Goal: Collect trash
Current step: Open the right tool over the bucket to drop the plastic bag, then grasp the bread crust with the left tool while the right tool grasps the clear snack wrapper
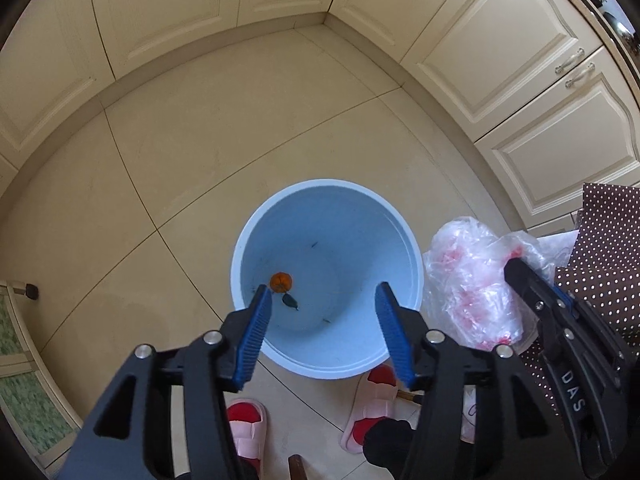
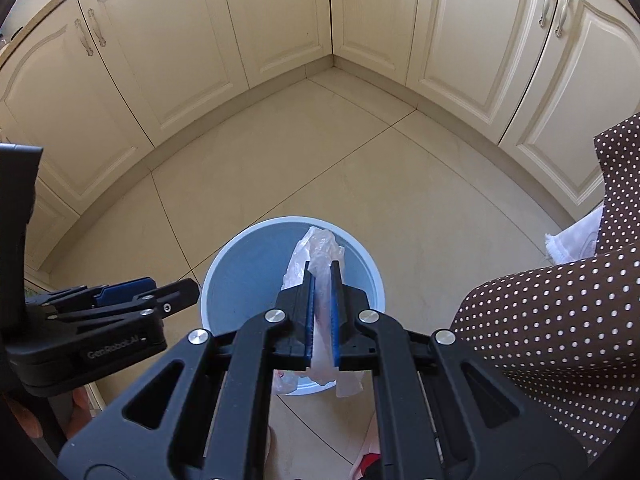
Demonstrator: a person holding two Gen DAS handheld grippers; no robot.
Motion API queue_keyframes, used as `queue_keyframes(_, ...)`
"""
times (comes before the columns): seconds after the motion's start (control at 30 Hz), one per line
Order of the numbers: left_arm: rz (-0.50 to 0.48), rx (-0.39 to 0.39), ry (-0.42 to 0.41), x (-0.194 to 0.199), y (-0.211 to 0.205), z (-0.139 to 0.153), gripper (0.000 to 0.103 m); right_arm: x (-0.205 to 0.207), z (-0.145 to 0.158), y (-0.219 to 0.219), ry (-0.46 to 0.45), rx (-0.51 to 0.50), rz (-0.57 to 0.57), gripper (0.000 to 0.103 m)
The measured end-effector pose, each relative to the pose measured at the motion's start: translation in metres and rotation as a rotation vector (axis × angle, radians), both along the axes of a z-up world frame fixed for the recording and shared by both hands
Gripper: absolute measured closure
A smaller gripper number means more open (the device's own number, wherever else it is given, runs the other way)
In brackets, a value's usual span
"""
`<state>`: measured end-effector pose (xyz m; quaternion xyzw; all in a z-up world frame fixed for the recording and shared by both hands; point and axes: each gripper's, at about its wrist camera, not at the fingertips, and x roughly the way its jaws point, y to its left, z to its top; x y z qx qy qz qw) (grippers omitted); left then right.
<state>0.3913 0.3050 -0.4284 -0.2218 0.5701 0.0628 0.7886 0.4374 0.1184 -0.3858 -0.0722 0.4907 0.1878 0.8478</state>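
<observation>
Cream cabinet doors [image 1: 500, 40] line two walls, meeting at a corner. Beige tiled floor [image 1: 240, 152]. Pink-and-red slippers [image 1: 248, 428] at bottom edge. Brown white-dotted fabric [image 2: 560, 320] at right.

We see a round pale-blue bin [image 1: 326, 280] standing upright and open-topped on the tiled floor near the cabinet corner. On its bottom lie a small orange scrap [image 1: 281, 281] and, just beside it, a dark bit [image 1: 290, 301], with a few tiny dark specks around them. A crumpled clear plastic bag [image 1: 472, 280] with pinkish-red patches hangs just to the right of the bin's rim, above floor level; from the right wrist view its top edge pokes up over the bin opening.
</observation>
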Motion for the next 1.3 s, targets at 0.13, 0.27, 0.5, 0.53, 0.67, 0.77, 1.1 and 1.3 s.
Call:
queue_keyframes(0.13, 0.008, 0.013, -0.006, -0.001, 0.002, 0.003, 0.050, 0.002, -0.005, 0.006, 0.019, 0.011, 0.007, 0.096)
queue_keyframes(0.27, 0.013, 0.014, -0.013, -0.001, 0.001, 0.009, 0.049, 0.000, -0.003, 0.010, 0.025, 0.034, 0.014, 0.094)
queue_keyframes(0.5, 0.019, 0.036, -0.068, -0.020, -0.001, 0.036, 0.044, -0.011, 0.021, 0.003, -0.021, 0.029, -0.008, 0.052)
queue_keyframes(0.53, 0.017, 0.043, -0.077, -0.023, -0.003, 0.042, 0.044, -0.014, 0.028, 0.000, -0.034, 0.029, -0.009, 0.052)
queue_keyframes(0.67, -0.001, 0.062, -0.118, -0.036, -0.016, 0.071, 0.044, -0.030, 0.062, -0.018, -0.084, 0.036, -0.029, 0.052)
queue_keyframes(0.77, -0.023, 0.070, -0.175, -0.051, -0.032, 0.102, 0.043, -0.046, 0.092, -0.036, -0.135, 0.048, -0.048, 0.052)
queue_keyframes(1.1, -0.176, 0.103, -0.435, -0.108, -0.127, 0.237, 0.038, -0.142, 0.228, -0.135, -0.419, 0.112, -0.149, 0.052)
queue_keyframes(1.3, -0.309, 0.110, -0.574, -0.143, -0.207, 0.306, 0.032, -0.211, 0.292, -0.206, -0.582, 0.106, -0.231, 0.052)
